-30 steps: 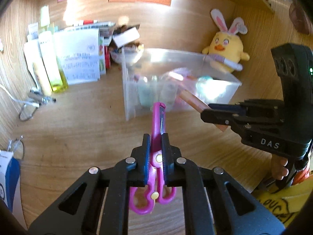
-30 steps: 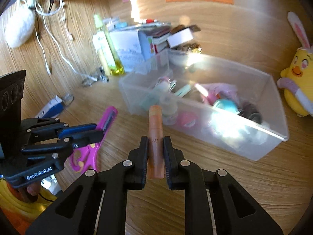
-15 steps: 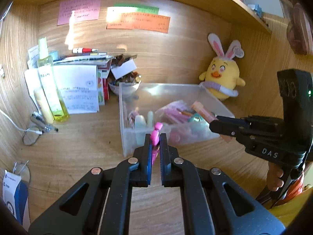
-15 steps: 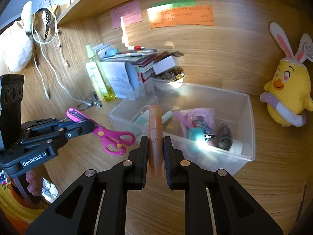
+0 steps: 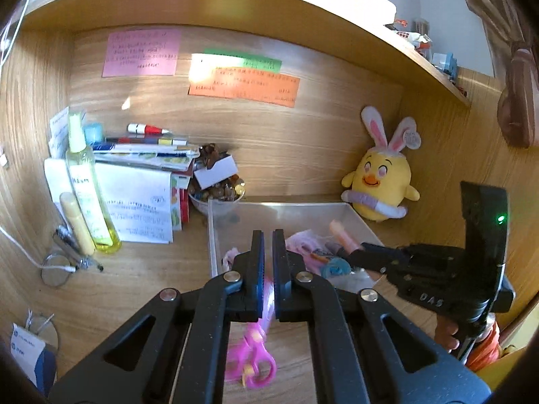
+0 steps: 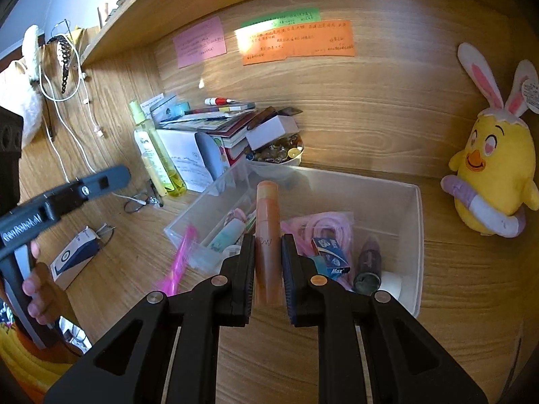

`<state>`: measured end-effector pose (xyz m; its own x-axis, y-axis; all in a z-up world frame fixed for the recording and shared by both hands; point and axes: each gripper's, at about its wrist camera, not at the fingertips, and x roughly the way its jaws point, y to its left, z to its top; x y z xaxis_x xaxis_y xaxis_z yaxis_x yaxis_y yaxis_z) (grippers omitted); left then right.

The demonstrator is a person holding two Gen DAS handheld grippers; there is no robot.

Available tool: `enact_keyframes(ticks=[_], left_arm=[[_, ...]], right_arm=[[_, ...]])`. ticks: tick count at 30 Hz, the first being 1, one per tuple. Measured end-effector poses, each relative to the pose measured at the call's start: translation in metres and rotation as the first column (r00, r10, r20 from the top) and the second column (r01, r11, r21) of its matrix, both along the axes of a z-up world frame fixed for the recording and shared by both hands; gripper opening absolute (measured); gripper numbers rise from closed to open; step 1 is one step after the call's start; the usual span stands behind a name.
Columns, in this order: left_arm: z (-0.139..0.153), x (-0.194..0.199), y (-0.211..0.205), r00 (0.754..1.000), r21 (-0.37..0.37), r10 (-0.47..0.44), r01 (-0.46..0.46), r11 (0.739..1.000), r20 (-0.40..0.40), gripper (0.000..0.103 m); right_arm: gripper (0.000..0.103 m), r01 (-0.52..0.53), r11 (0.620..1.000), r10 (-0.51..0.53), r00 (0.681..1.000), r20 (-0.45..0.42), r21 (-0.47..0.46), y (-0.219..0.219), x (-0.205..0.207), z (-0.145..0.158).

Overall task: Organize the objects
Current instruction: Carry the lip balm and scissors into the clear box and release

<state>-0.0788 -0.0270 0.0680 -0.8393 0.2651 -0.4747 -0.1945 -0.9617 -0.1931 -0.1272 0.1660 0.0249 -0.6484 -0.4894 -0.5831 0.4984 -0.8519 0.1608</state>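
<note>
Whereas the scissors (image 5: 251, 358) were clamped 0.5 s ago, they are now seen blurred below the slightly parted left gripper (image 5: 265, 262), outside the bin (image 6: 417, 235). The tube (image 6: 267, 235) is kept clamped by the right gripper (image 6: 267, 269) above the bin.

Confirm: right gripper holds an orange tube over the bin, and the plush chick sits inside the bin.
No: the right wrist view shows the chick beside the bin, not inside. The right gripper does hold the tube over it.
</note>
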Motion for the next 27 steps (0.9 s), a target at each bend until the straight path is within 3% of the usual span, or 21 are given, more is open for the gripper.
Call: enact_keyframes(ticks=[3,8,15,20,23,26,27], left_arm=[[-0.007,-0.003,0.003,1.000,-0.010,-0.013,0.013,1.000,0.026,0.003],[-0.036,-0.002,0.010,0.990,-0.041,-0.054,0.060,0.997,0.133,0.006],[-0.089,0.010,0.016,0.938,-0.069,-0.119,0.149,0.986,0.324,0.028],[-0.112,0.015,0.024,0.910,-0.084,-0.149,0.195,0.977,0.386,0.042],[-0.120,0.014,0.030,0.899,-0.095,-0.166,0.222,0.970,0.404,0.042],[-0.126,0.014,0.037,0.900,-0.120,-0.180,0.245,0.962,0.398,0.040],[-0.129,0.013,0.039,0.897,-0.133,-0.176,0.249,0.959,0.406,0.034]], right_arm=[[0.014,-0.004,1.000,0.004,1.000,0.024,0.013,-0.002,-0.008,-0.009],[0.014,0.030,0.999,-0.033,0.998,0.062,0.043,-0.002,-0.024,-0.023],[0.014,0.095,0.992,-0.101,0.991,0.082,0.081,0.003,-0.042,-0.035],[0.014,0.116,0.987,-0.124,0.990,0.072,0.114,-0.001,-0.046,-0.037],[0.016,0.125,0.984,-0.135,0.988,0.071,0.129,-0.002,-0.047,-0.037],[0.026,0.133,0.982,-0.142,0.988,0.066,0.133,0.000,-0.044,-0.035],[0.032,0.138,0.982,-0.147,0.987,0.060,0.131,0.001,-0.042,-0.033]])
